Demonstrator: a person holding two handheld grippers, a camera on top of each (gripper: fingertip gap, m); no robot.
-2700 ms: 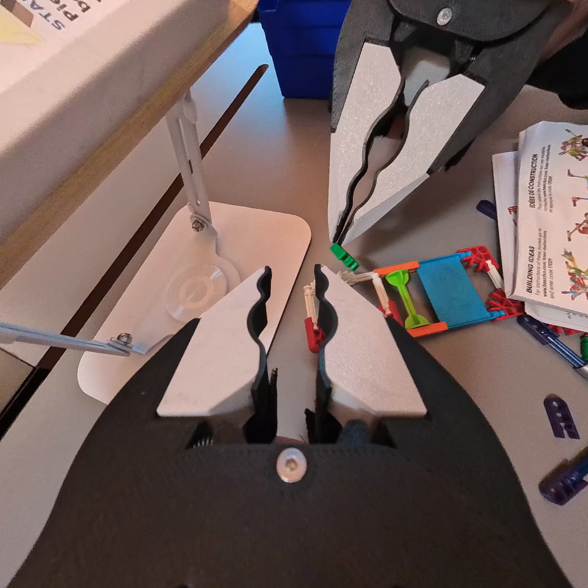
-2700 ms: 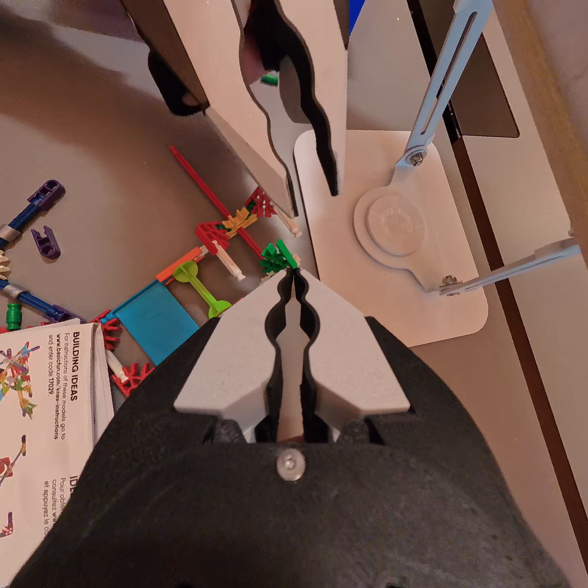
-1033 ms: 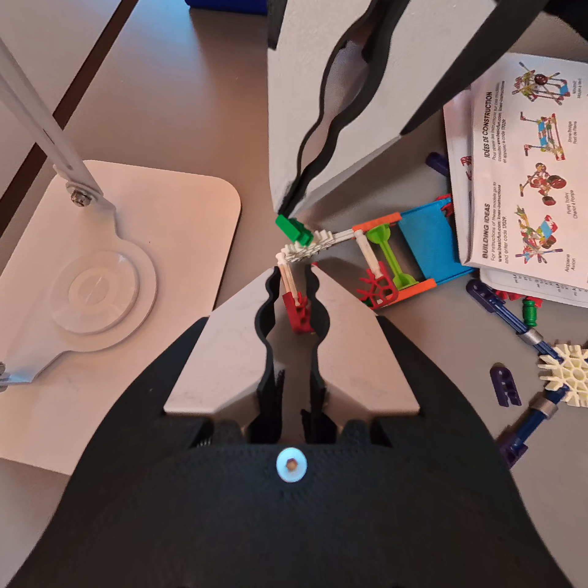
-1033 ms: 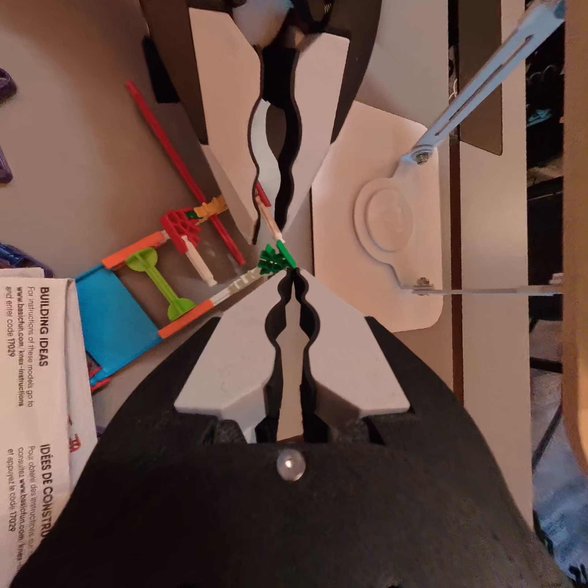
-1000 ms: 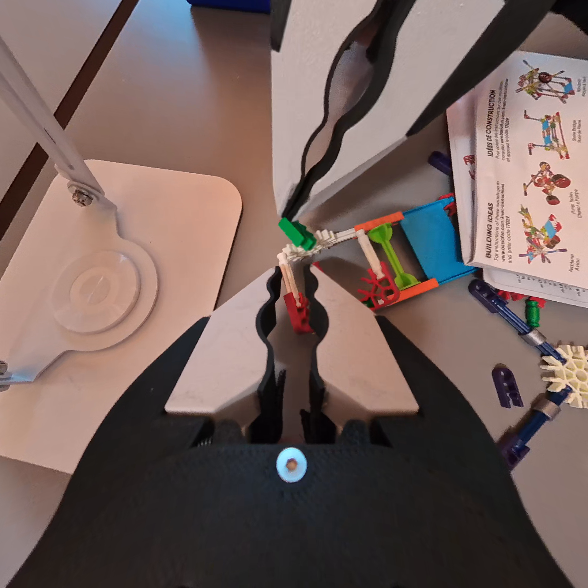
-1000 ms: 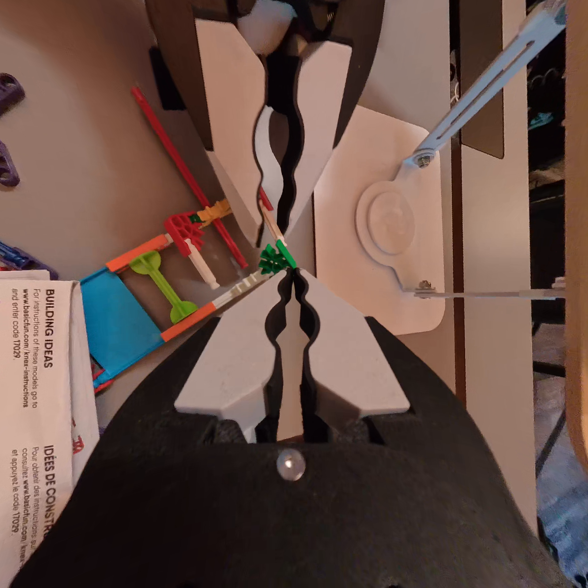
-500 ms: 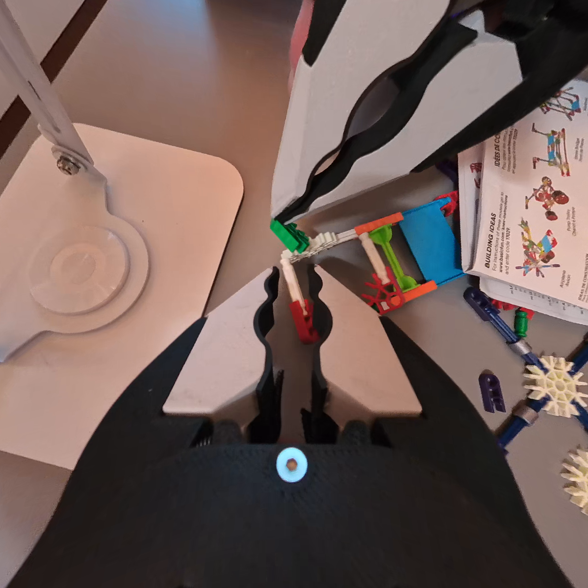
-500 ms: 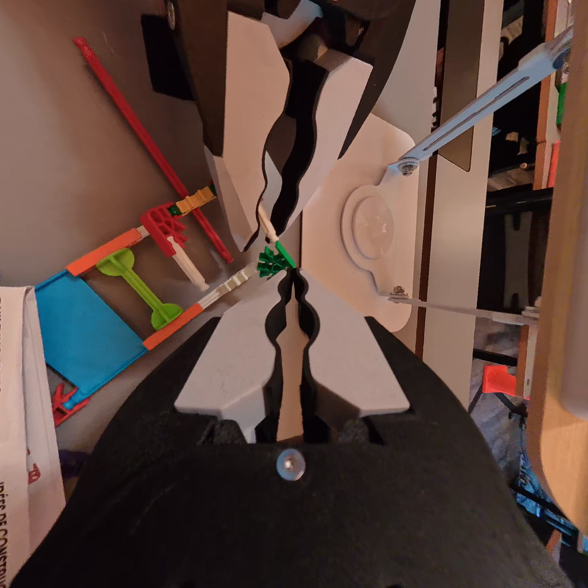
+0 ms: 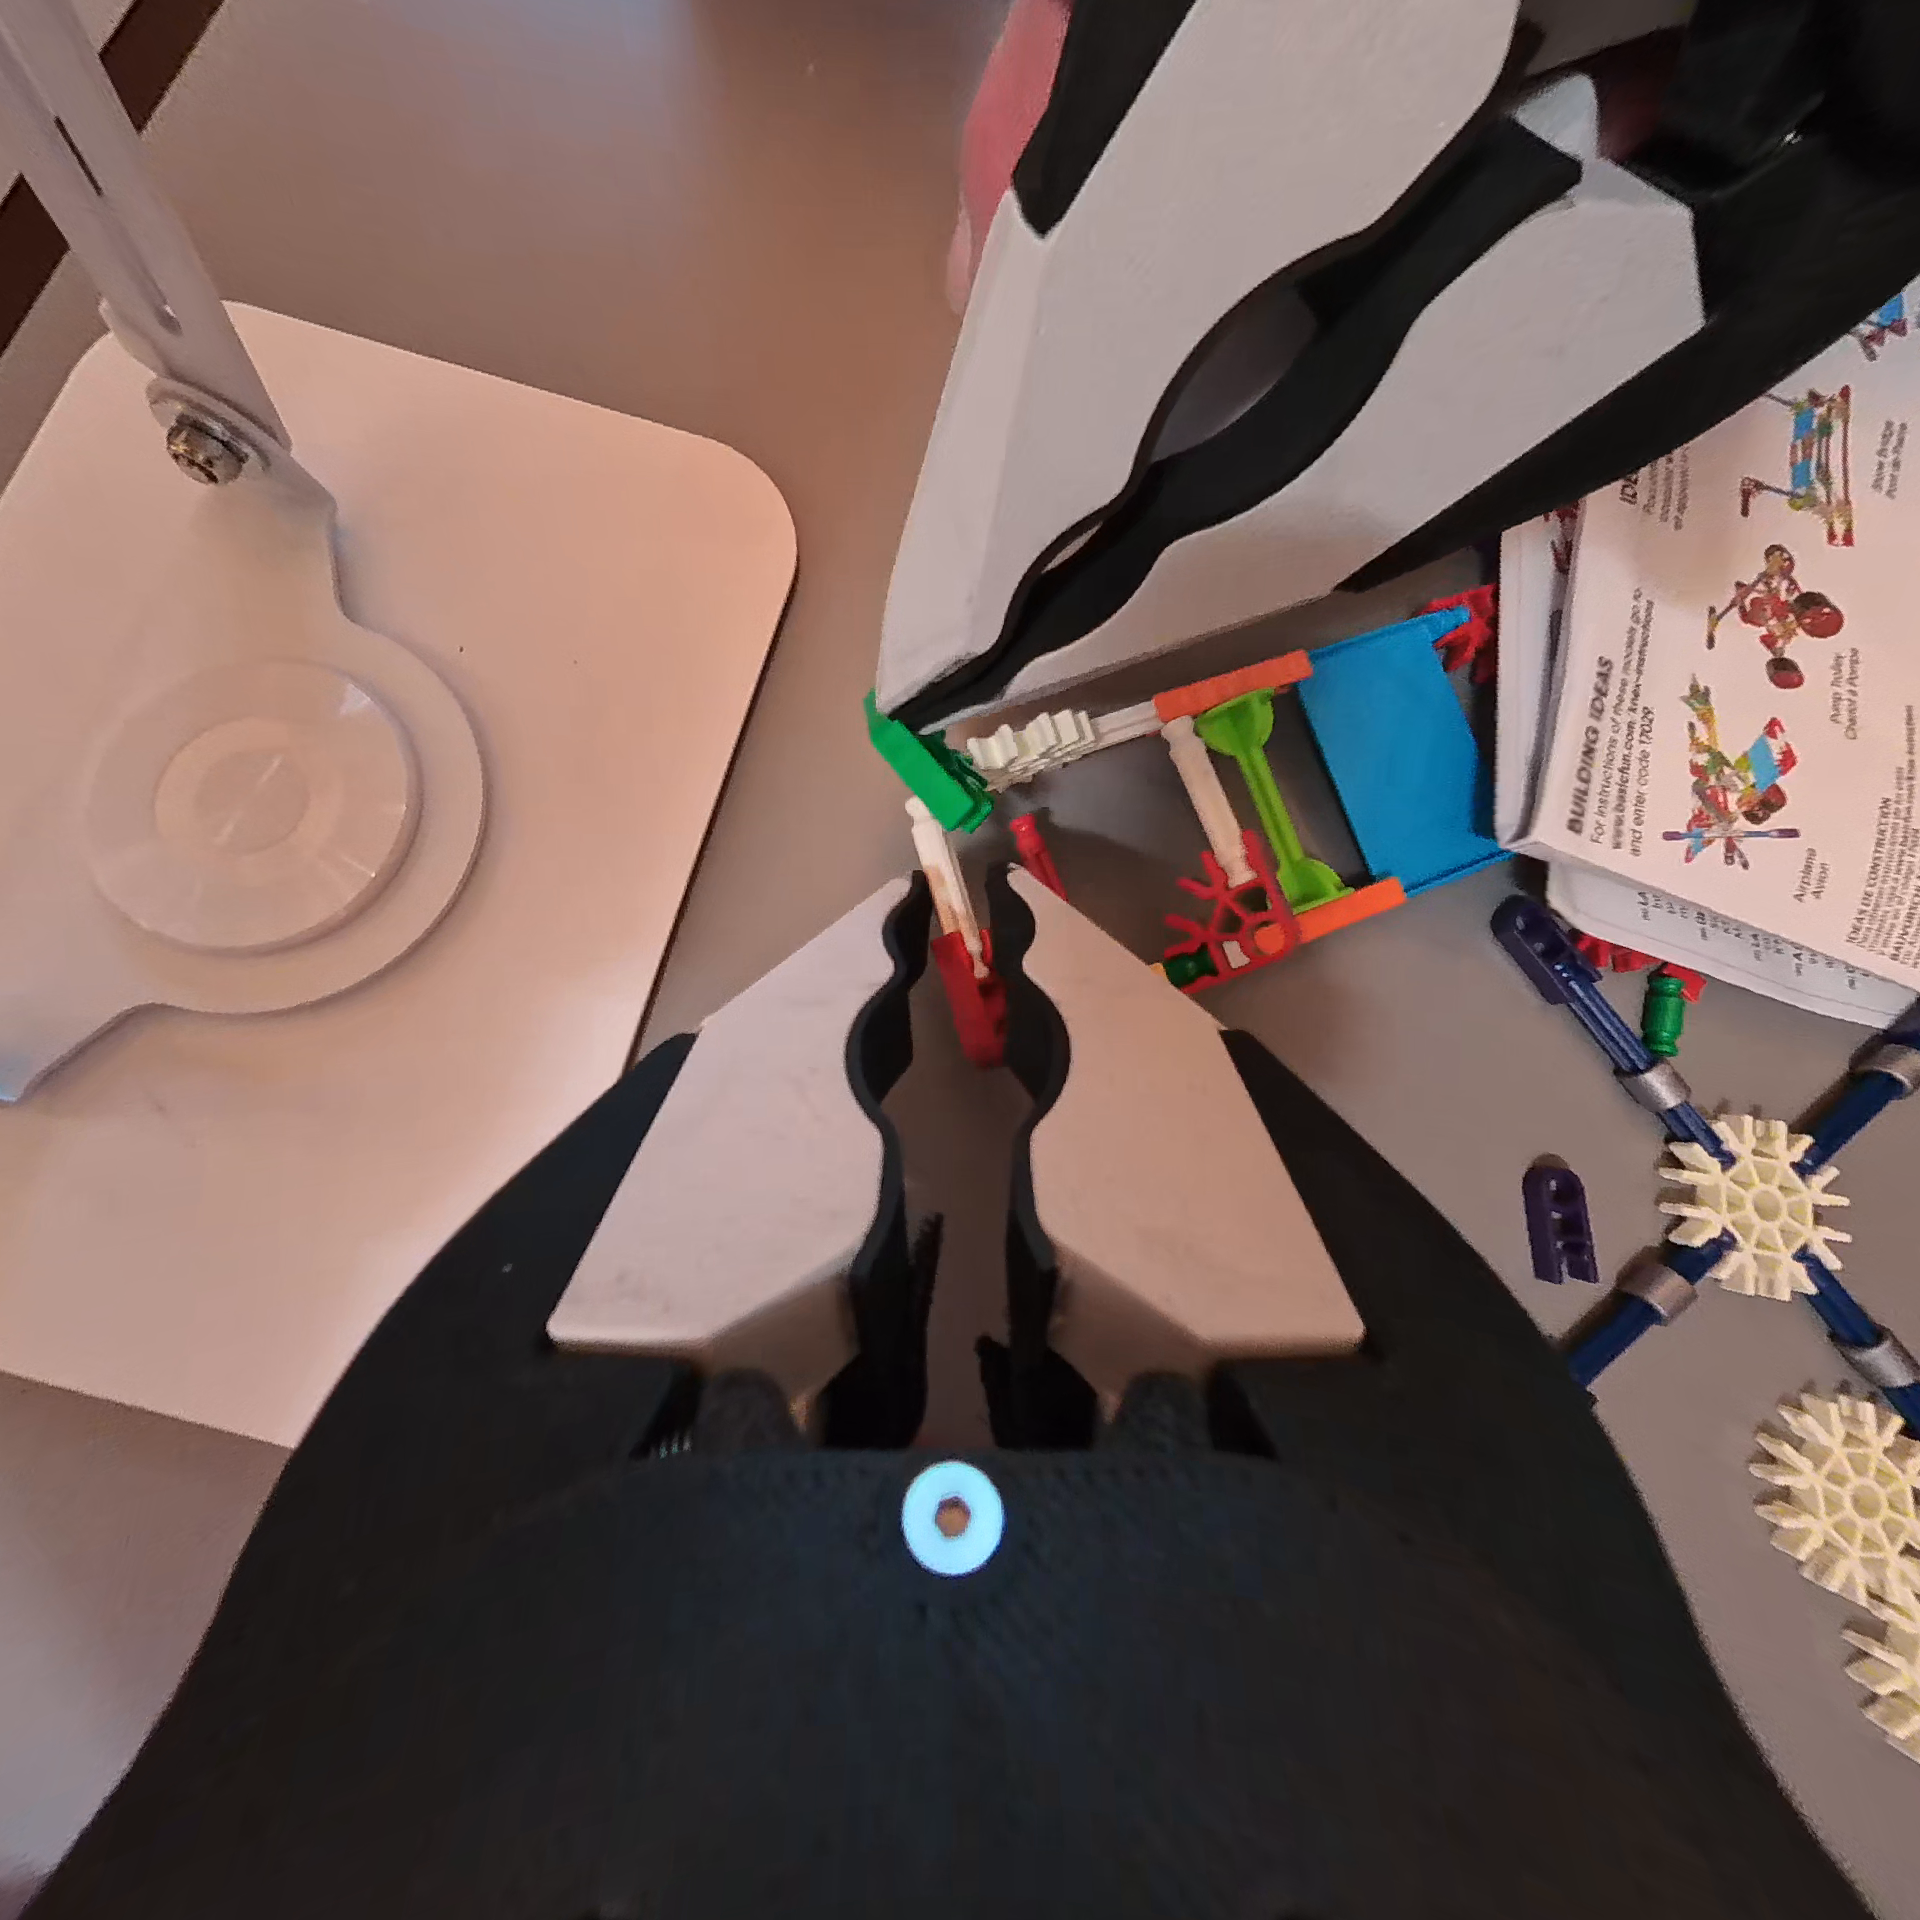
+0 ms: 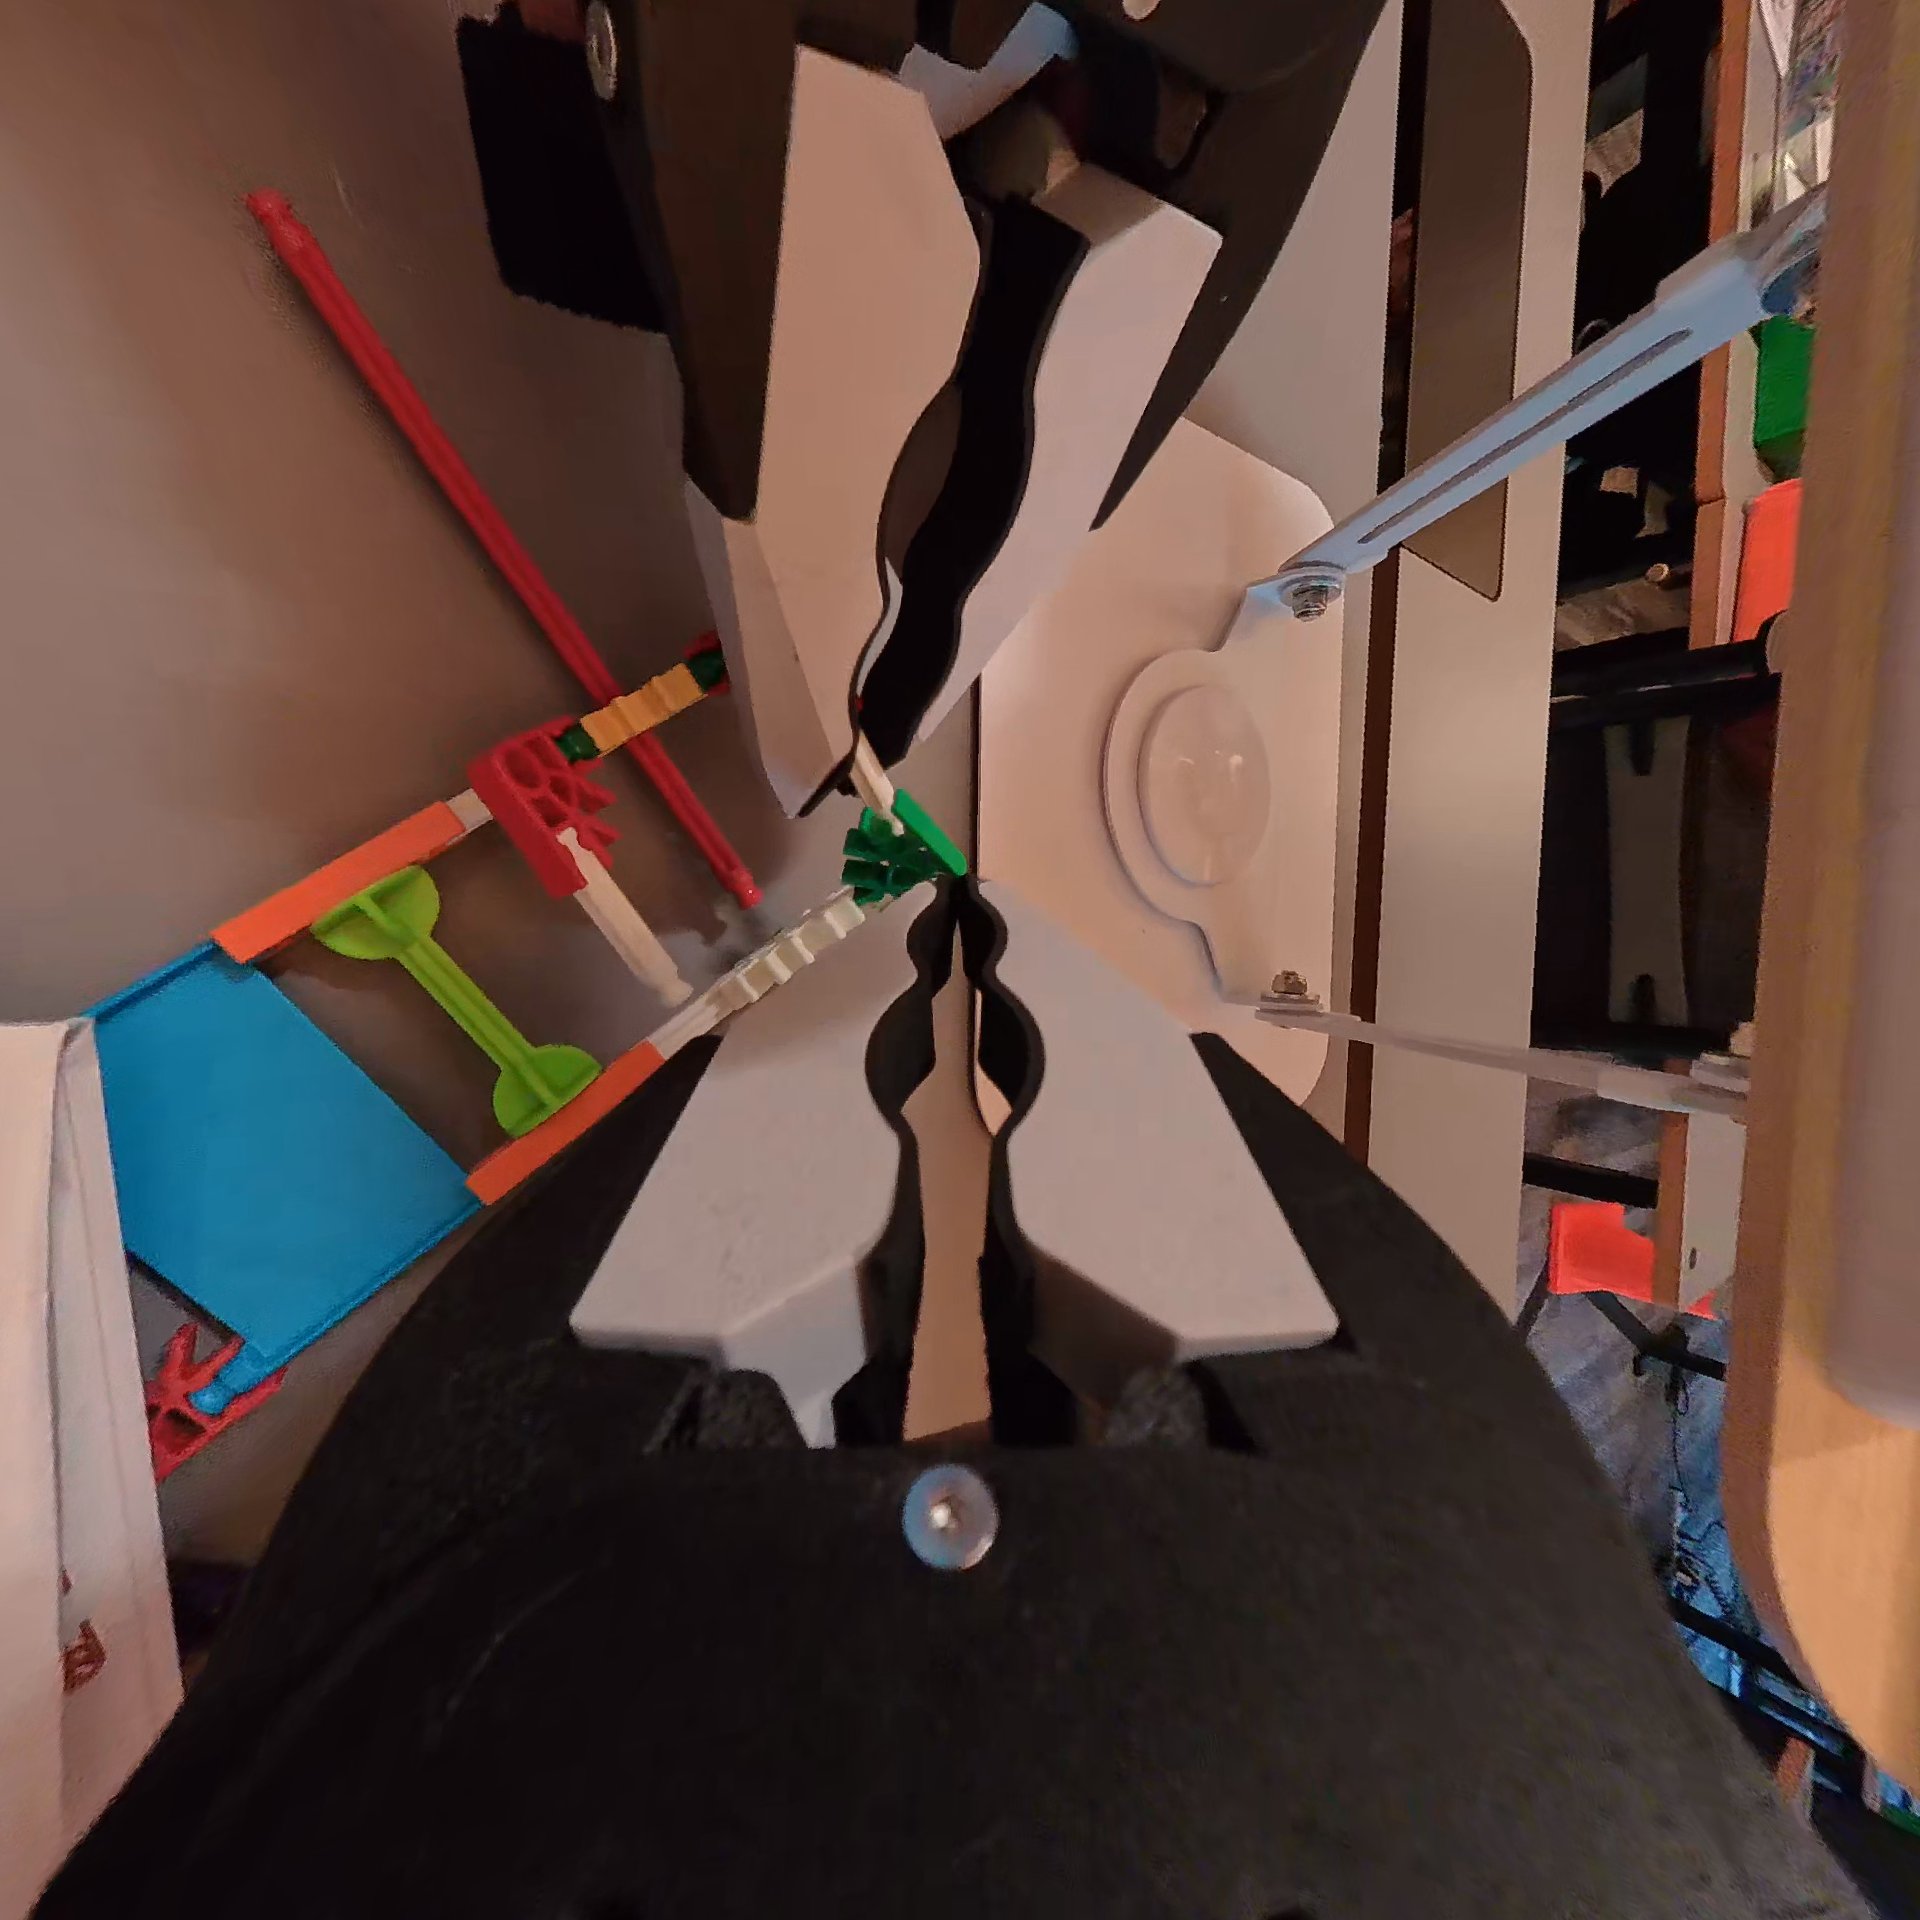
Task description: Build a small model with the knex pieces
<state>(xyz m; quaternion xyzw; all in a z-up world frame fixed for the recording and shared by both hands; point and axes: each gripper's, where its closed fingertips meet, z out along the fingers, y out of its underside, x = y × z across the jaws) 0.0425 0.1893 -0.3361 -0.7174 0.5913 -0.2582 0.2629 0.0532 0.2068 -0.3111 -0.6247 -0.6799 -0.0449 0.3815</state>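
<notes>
Grippers meet at a toy frame's corner

Stand base (image 9: 540, 665), white, lies left on the grey table (image 9: 582, 208). The left gripper (image 9: 961, 888), fingers nearly closed, clasps a white rod (image 9: 948, 871) with a red connector (image 9: 971, 995). The right gripper (image 10: 954, 896), fingers pinched tight, grips the green connector (image 10: 896, 847) at the near corner of the colourful frame (image 9: 1382, 748). A booklet (image 9: 1714, 707) lies far right.

From my feed, the only print I can see sits on a white instruction leaflet (image 9: 1714, 748) at the right edge of the left wrist view: short headings, small lines and captions beside coloured model drawings. The right wrist view shows its white edge (image 10: 62, 1299) at lower left, with faint red marks.
</notes>
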